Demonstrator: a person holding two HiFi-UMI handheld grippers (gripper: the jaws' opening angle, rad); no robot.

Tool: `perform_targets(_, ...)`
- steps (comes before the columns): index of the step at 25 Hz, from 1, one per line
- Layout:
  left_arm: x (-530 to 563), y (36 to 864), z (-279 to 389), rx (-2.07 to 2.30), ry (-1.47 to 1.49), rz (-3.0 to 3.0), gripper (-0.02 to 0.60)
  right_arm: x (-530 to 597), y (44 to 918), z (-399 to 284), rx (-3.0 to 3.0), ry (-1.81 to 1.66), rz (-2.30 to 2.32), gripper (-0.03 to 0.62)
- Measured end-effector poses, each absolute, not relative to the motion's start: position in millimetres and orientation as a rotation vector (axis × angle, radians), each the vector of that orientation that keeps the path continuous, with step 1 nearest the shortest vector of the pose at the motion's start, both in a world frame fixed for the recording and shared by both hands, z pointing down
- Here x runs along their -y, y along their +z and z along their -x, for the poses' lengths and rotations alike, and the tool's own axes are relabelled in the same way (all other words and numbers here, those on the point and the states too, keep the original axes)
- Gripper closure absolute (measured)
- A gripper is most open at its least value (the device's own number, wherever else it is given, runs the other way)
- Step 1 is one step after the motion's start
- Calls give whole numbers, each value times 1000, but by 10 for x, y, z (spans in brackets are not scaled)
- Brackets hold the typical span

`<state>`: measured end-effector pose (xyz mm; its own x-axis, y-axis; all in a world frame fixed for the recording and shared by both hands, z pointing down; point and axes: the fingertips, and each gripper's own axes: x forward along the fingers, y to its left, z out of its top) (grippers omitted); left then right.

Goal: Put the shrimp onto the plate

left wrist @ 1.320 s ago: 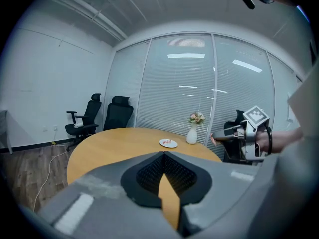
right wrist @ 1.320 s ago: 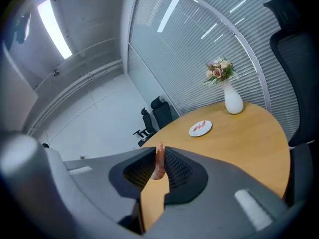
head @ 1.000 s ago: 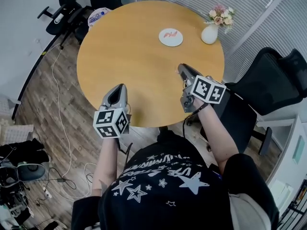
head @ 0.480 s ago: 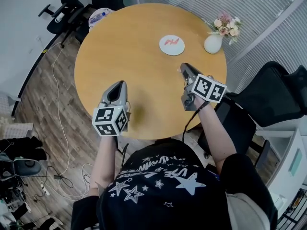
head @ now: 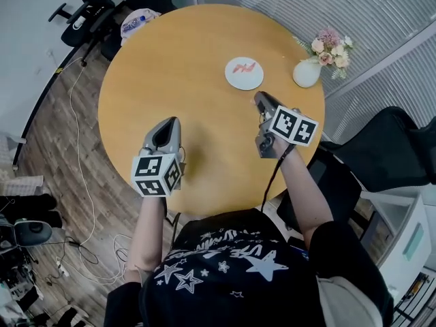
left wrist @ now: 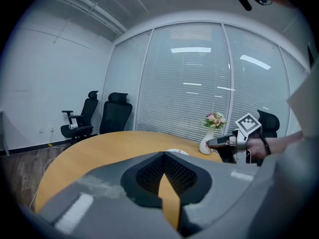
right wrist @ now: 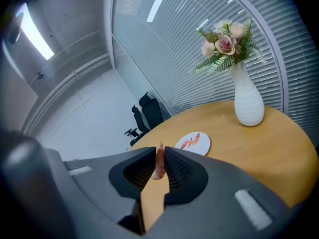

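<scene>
Shrimp (right wrist: pixel 159 167) is pinched upright in right gripper (right wrist: pixel 160 156) jaws and held above worktop (head: pixel 177 60), short of plate (right wrist: pixel 193 142), ready for placing. Left gripper (left wrist: pixel 163 158) jaws are closed together, empty, parked aside.

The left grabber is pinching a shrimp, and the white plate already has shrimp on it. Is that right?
Not quite: it is the right gripper that pinches the shrimp, as the right gripper view shows. The left gripper has its jaws together with nothing in them, as the left gripper view shows. The rest is right: the white plate already has some on it.
</scene>
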<state>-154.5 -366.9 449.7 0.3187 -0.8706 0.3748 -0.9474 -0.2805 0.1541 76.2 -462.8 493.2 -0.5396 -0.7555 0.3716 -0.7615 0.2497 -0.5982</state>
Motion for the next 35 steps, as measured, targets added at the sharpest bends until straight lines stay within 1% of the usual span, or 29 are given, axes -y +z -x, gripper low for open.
perform_targets(5,3903,4646,1510,1616,330,-2224,581,4919,5108,-757,2454,1205,-1490,540)
perform_targets(15,3984,4872,1464,1565,385,-2181,580,5229,5523,-727,2363,1240,-1483,540)
perform_targets(35,4121,5458,1443,1502,445,-2065,580,5756,6202,-673,2163,1125,-1492,539)
